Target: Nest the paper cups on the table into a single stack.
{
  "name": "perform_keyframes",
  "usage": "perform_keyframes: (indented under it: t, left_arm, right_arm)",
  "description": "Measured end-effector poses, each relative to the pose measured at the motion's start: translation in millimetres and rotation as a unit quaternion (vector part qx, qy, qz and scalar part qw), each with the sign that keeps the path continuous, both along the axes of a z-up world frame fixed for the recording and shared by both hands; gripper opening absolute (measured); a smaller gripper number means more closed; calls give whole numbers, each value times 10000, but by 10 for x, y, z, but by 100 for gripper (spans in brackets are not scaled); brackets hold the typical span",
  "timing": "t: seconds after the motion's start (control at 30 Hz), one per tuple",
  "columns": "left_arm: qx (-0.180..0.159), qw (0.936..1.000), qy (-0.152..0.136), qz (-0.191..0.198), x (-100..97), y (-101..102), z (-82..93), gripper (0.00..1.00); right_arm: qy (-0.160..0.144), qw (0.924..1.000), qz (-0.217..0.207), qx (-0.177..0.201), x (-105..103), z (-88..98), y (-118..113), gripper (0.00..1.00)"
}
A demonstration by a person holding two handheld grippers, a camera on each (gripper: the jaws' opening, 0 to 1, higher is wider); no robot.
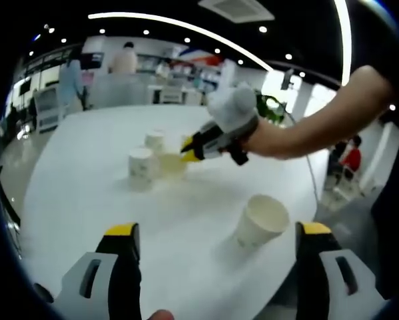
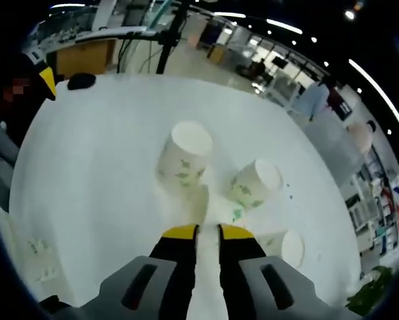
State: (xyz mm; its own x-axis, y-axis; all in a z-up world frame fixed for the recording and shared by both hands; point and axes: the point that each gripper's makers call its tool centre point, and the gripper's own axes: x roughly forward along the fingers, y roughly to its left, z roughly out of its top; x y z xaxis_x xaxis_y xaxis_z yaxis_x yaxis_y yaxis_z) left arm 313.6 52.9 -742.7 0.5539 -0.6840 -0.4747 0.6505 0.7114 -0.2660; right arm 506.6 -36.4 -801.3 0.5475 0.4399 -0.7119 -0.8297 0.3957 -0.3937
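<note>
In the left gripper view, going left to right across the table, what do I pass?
Upside-down cup → smaller upside-down cup behind it → the right claw reaching in at a cup → tilted cup nearest the camera.

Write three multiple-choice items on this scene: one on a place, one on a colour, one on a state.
1. In the left gripper view, where is the right gripper?
A. At the grouped cups mid-table
B. Over the lone cup
C. Off the table

2. What colour are the gripper fingertips?
A. Red
B. Yellow
C. Blue

3. How do the left gripper's jaws stand?
A. Shut on a cup
B. Shut on nothing
C. Wide open, holding nothing

Key: 1 A, the right gripper sits at the grouped cups, jaws nearly closed on a cup, away from the lone cup. 2 B, the fingertips are yellow. 3 C, the left gripper has only the table between its jaws.
</note>
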Motion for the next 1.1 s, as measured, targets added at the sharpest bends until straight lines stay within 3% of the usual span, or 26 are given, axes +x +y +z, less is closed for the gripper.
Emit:
perform_keyframes:
  t: [0.5,0.7,1.1]
  left_arm:
    - [-32,10000,-19,-39,15,-26,27,95]
    - [-50,9999,-67,-60,27,-51,63,95]
    - [-52,10000,-22,-48,-12,-14,22,95]
  right_arm:
    - [-110,9997,-174,129,-35,75,-128,0]
    - [-159,9997,-179,102,-53,130,-177,0]
    - [-108,9993,-348,4,1,16,-217,5]
